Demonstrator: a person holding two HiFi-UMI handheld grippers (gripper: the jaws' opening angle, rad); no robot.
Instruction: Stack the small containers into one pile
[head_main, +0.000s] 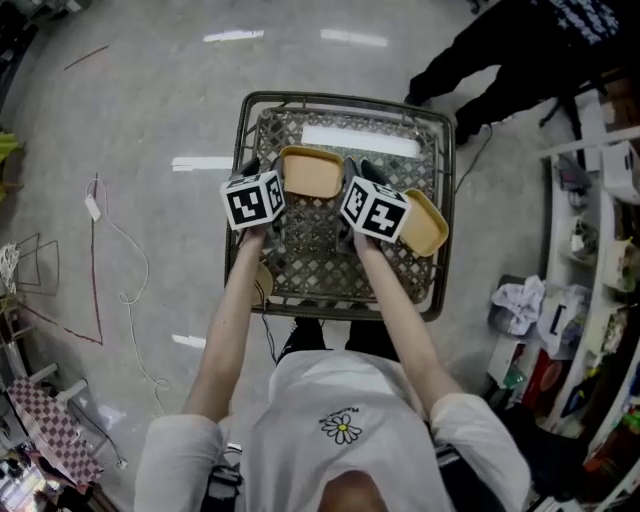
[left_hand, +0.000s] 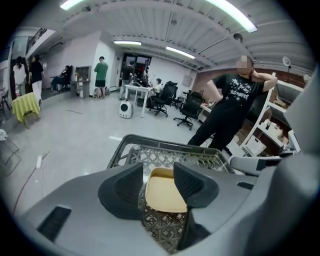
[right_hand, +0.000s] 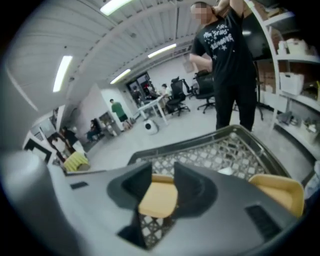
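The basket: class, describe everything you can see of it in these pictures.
The basket is dark and rectangular with rounded corners, a thick rim and lattice walls and bottom, probably plastic. It stands upright on the grey floor before the person. Inside lie a yellowish container near the far side, a second container tilted against the right wall, and a white strip at the far wall. The left tool and right tool hang open over it, not visibly touching.

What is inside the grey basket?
A yellow container near the back, another yellow container by the right wall, and a white strip. The left gripper and right gripper hide some of the floor.
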